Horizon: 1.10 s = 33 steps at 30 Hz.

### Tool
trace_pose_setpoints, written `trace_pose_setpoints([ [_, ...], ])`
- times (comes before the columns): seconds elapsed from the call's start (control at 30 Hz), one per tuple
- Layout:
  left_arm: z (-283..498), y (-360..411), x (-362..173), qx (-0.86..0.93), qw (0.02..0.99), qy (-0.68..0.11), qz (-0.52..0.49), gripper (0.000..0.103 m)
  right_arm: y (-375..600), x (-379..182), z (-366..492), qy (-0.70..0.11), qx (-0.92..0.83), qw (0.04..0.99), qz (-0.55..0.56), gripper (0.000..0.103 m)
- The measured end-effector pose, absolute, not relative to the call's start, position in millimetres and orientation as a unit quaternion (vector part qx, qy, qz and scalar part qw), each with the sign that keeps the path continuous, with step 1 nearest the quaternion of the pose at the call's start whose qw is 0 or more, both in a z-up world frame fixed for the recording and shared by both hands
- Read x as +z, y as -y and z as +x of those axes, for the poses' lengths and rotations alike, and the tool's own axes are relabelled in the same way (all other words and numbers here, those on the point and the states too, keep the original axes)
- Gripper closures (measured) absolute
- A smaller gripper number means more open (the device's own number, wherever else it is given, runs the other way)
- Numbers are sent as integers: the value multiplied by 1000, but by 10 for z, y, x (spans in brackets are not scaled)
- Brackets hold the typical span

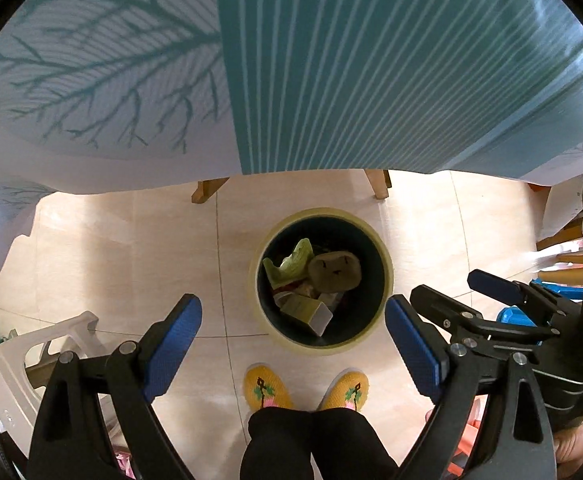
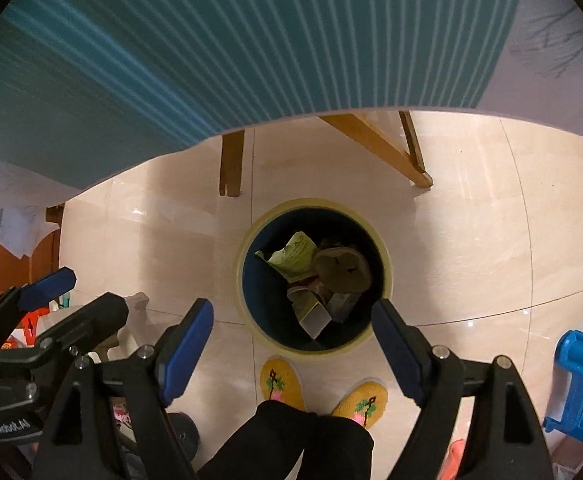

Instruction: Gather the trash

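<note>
On the tiled floor below a teal striped tablecloth (image 1: 371, 60), the left gripper (image 1: 293, 344) hangs wide open and empty; between both grippers stands a round trash bin (image 1: 387, 276) holding a green wrapper (image 2: 295, 250), brown wad (image 1: 333, 270) and small cartons; the right gripper (image 2: 291, 348) gapes empty above yellow slippers (image 2: 281, 382).

The left hand-held gripper (image 1: 293, 344) points steeply downward, jaws spread wide with nothing between them. The right hand-held gripper (image 2: 291, 346) hangs just beside it, likewise spread wide and holding nothing.
</note>
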<state>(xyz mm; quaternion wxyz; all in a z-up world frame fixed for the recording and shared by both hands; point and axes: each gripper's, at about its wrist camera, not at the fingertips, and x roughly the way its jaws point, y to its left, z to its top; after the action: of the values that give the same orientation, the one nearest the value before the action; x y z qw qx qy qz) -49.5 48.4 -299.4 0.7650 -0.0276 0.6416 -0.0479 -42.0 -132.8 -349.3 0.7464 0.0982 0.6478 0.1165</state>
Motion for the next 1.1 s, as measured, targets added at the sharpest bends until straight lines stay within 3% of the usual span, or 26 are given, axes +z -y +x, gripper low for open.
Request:
trace_pose_setpoints([
  [0.23, -512, -480, -2729, -35, 777, -627, -30, 11, 1339, -3311, -473, -641, 110, 754, 92, 21],
  [0.43, -589, -465, -2107, -34, 785, -617, -36, 11, 1402, -2780, -572, -639, 104, 757, 92, 21],
  [0.87, -745, -382, 128, -32, 863, -504, -24, 11, 1620, -599, -771, -552, 134, 819, 80, 21],
  [1.1, -861, -398, 974, 0, 901, -432, -37, 11, 1735, 365, -836, -469, 144, 869, 66, 21],
])
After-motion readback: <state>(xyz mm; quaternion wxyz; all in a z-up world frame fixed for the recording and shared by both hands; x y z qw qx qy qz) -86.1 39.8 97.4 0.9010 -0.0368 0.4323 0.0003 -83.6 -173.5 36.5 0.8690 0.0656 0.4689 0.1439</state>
